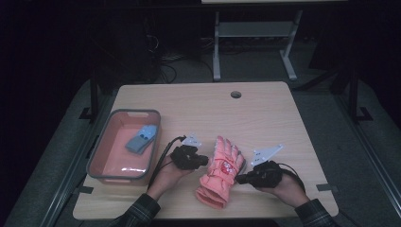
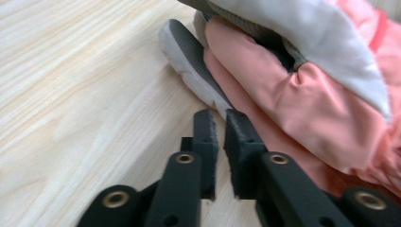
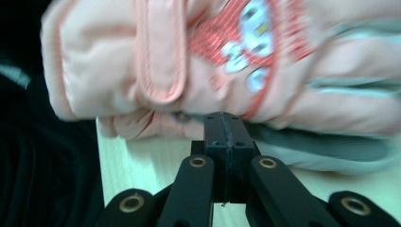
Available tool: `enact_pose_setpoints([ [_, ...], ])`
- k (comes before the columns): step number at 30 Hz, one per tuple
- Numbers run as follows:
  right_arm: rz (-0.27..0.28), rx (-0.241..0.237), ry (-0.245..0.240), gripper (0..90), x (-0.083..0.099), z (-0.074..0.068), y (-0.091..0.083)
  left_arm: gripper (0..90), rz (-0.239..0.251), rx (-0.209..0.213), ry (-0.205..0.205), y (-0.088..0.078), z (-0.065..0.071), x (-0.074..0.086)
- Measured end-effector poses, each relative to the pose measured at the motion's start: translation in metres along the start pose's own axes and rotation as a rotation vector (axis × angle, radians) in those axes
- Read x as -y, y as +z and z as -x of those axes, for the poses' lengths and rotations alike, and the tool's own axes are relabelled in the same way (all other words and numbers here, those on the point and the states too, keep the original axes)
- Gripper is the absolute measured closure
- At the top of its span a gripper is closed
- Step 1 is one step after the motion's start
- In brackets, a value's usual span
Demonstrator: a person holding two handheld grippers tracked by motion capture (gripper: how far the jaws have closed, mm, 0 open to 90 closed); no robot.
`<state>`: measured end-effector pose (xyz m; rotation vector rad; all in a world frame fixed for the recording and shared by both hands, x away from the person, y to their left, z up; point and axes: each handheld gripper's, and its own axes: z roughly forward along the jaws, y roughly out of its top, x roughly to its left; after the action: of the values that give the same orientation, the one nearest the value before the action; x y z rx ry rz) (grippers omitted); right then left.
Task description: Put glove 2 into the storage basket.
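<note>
Pink padded glove (image 1: 221,171) lying flat on the pale wood-grain table (image 1: 265,113), cuff toward the near edge, fingers pointing away. Shell smooth and slightly glossy, puffy and quilted; gathered cuff with a stitched strap tab; round printed badge in red and white on the back. Grey ribbed palm material and white trim visible along the fingertip edge in the left gripper view.

Left gripper (image 1: 201,160) just beside the glove's left edge, at the finger side. Jaws matte black, blocky, with brass-coloured rivets; standing a narrow slit apart, nothing between the pads, tips just short of the grey fingertip (image 2: 189,56). State: released, barely parted.

Right gripper (image 1: 239,179) at the glove's right edge, near the cuff. Jaws pressed flat together, seam closed, tips at the lower edge of the glove where pink shell meets the grey underside. Whether any fabric is pinched between the pads cannot be told. State: clenched.

Pink rectangular bin (image 1: 124,144) with grey rim and rounded corners on the table's left side, well apart from the glove. Inside it, a blue-and-grey glove (image 1: 141,138), soft, lying tilted against the bin floor.

Round cable hole (image 1: 235,94) near the table's far edge.
</note>
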<state>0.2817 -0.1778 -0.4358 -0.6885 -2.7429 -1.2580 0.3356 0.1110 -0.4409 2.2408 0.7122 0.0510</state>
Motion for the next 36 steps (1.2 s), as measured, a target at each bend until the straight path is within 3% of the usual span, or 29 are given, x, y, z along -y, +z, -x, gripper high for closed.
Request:
enact_pose_setpoints([
  [6,0.088,0.041,0.025,89.8,-0.011,0.005,-0.015,62.3,0.028,-0.027,-0.046,-0.019,-0.003,-0.001],
  [8,0.100,0.059,0.020,89.8,-0.017,0.006,-0.015,53.4,0.047,-0.034,-0.067,-0.026,-0.002,-0.004],
  [12,0.117,0.088,0.037,89.8,-0.025,0.010,-0.009,39.6,0.056,-0.051,-0.062,-0.033,0.002,-0.009],
  [17,0.078,0.118,0.041,89.9,-0.027,0.015,0.003,32.9,0.069,-0.053,-0.049,-0.038,0.006,-0.013],
  [28,-0.023,0.131,0.045,89.9,-0.021,0.016,0.028,20.5,0.069,-0.019,-0.030,-0.039,0.013,-0.019],
  [36,-0.043,0.158,0.013,90.0,-0.021,0.013,0.036,17.1,0.060,0.007,-0.020,-0.029,0.020,-0.034],
])
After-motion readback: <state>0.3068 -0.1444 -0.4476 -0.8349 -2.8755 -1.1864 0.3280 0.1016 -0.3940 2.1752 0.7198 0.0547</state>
